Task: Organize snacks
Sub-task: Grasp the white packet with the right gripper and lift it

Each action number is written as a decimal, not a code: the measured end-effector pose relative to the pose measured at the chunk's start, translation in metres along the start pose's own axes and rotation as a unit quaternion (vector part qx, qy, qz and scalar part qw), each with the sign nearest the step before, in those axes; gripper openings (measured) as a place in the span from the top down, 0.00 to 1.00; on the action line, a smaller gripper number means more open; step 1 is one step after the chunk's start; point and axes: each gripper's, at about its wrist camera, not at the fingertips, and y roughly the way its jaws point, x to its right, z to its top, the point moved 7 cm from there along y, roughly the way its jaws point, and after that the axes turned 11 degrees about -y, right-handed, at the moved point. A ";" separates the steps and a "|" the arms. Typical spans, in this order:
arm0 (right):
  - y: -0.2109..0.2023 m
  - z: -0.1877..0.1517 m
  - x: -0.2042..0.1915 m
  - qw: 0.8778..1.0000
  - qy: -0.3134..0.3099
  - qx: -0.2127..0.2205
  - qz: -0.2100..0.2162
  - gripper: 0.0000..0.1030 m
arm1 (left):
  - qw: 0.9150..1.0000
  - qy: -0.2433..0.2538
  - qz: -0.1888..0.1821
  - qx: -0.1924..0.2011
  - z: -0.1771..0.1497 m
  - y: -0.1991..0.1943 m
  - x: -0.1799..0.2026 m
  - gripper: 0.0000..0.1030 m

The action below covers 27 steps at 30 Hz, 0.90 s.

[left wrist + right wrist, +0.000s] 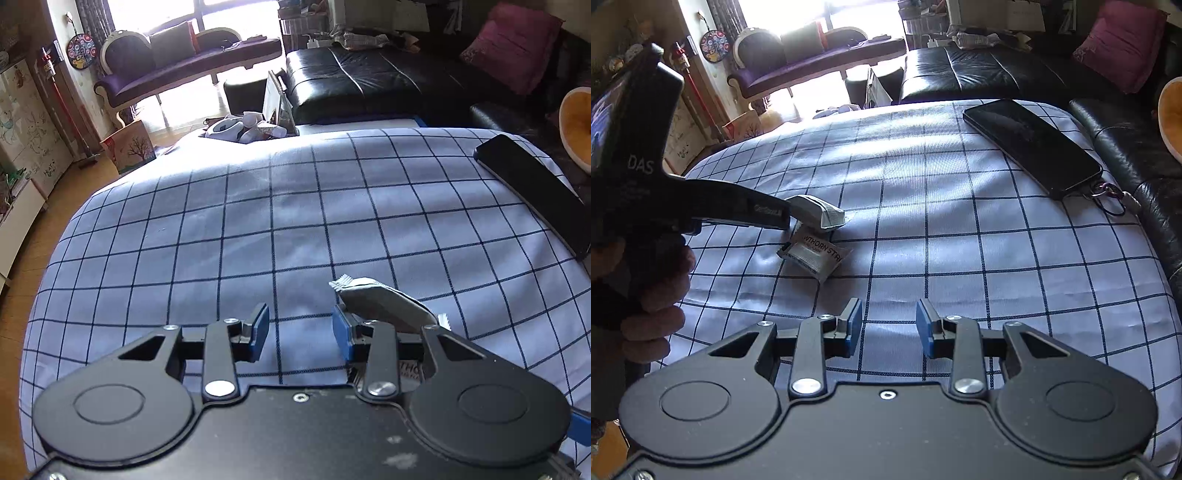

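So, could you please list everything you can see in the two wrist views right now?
plain snack packet: 1, silver, at the left gripper's tip
printed snack packet: 1, silver with dark lettering, on the cloth just nearer the camera
phone: 1, black, far right of the cloth, strap attached
checked cloth: 1, pale with dark grid, covering the surface
sofa: 1, black, beyond the cloth
cushion: 1, magenta, on the sofa
chaise: 1, purple, by the window
left hand: 1, around the left gripper's handle
left gripper: 1, black, blue pads, open, empty
right gripper: 1, same, open, empty
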 end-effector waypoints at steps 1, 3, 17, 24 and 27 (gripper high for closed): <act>0.001 0.000 0.001 1.000 0.001 0.000 0.000 0.58 | 1.000 0.003 0.000 0.002 0.003 0.002 0.004 0.61; 0.003 -0.001 0.002 1.000 0.003 -0.002 0.000 0.58 | 1.000 0.008 -0.001 0.007 0.011 0.005 0.011 0.61; 0.003 -0.002 0.010 1.000 0.018 0.004 0.005 0.58 | 0.999 0.013 -0.029 -0.017 0.025 0.015 0.069 0.62; -0.008 -0.010 0.018 1.000 0.025 0.005 0.003 0.58 | 0.996 0.062 -0.063 -0.022 0.003 -0.010 0.102 0.61; -0.012 -0.010 0.024 1.000 0.027 0.008 -0.006 0.58 | 0.997 0.055 -0.061 -0.007 0.007 -0.023 0.090 0.61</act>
